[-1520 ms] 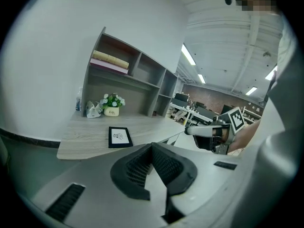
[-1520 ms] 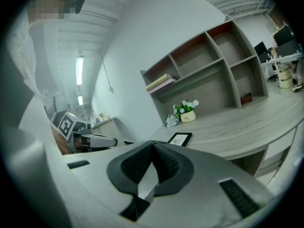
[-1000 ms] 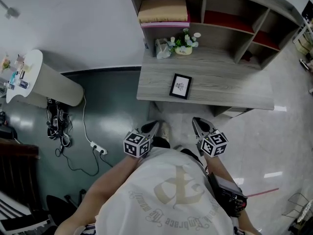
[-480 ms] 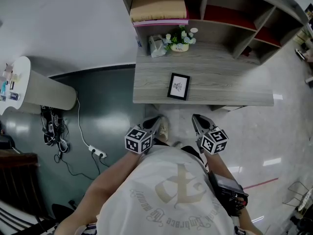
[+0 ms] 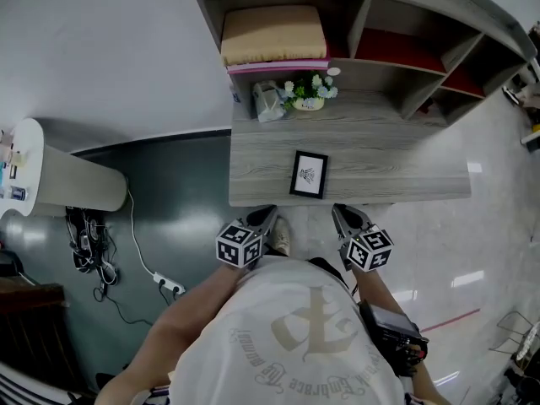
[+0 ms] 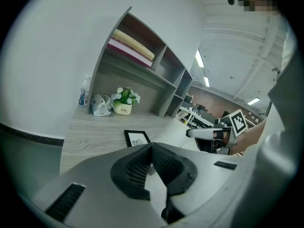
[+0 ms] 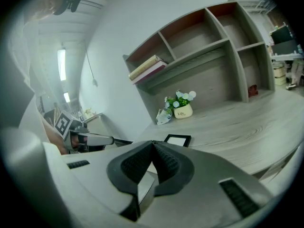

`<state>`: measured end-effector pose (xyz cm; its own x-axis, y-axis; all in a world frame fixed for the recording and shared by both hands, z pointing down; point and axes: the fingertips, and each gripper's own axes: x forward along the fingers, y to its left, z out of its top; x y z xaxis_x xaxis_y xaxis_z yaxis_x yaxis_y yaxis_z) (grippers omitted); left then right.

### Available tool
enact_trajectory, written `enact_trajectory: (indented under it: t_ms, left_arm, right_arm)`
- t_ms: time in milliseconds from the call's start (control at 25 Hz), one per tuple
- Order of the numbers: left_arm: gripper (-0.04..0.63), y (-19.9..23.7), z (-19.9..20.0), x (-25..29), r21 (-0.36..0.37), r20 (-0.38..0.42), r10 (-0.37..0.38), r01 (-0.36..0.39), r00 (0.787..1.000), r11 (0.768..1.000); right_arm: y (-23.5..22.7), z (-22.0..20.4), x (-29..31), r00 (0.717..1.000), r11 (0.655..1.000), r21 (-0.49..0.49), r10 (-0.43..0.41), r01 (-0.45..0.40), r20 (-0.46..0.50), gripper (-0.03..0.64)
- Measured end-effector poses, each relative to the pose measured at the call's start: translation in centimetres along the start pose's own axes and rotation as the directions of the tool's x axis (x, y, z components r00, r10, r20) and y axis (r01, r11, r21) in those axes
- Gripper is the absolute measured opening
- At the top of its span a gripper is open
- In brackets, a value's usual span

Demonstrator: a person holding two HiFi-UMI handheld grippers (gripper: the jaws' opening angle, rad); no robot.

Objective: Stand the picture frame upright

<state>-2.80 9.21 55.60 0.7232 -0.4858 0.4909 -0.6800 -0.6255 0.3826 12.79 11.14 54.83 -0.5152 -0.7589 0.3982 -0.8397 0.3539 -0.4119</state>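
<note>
Two closed, empty tools: left hand-held gripper (image 5: 268,213), right hand-held gripper (image 5: 338,213); one picture frame (image 5: 309,174) lies flat on one desk (image 5: 396,163)

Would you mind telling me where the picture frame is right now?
In the head view, the picture frame lies flat near the front edge of the desk, left of its middle, with the small flower pot behind it.

One picture frame (image 5: 309,175), one flower pot (image 5: 309,102), two tools — left tool (image 5: 268,213), right tool (image 5: 338,211).
</note>
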Motion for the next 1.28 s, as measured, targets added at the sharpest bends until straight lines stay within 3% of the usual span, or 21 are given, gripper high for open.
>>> enact_trajectory:
  t_ms: [320, 840, 1280]
  left_arm:
    - [0.011, 1.4, 2.7, 3.2, 0.011, -0.017, -0.089, 0.089, 0.996, 0.996]
    - [0.011, 4.9, 4.9, 5.0, 0.022, -0.061, -0.159, 0.160, 0.985, 0.987]
    - [0.011, 7.2, 5.3, 5.6, 0.031, -0.081, -0.158, 0.161, 0.984, 0.986]
  right_arm:
    - [-1.5, 2.6, 2.8, 0.998, 0.999, -0.006, -0.052, 0.052, -0.016, 0.005]
    - [-2.9, 5.0, 6.2, 0.989, 0.989, 0.001, -0.149, 0.149, -0.022, 0.005]
    - [-2.9, 5.8, 8.1, 0.983, 0.984, -0.003, -0.180, 0.180, -0.037, 0.005]
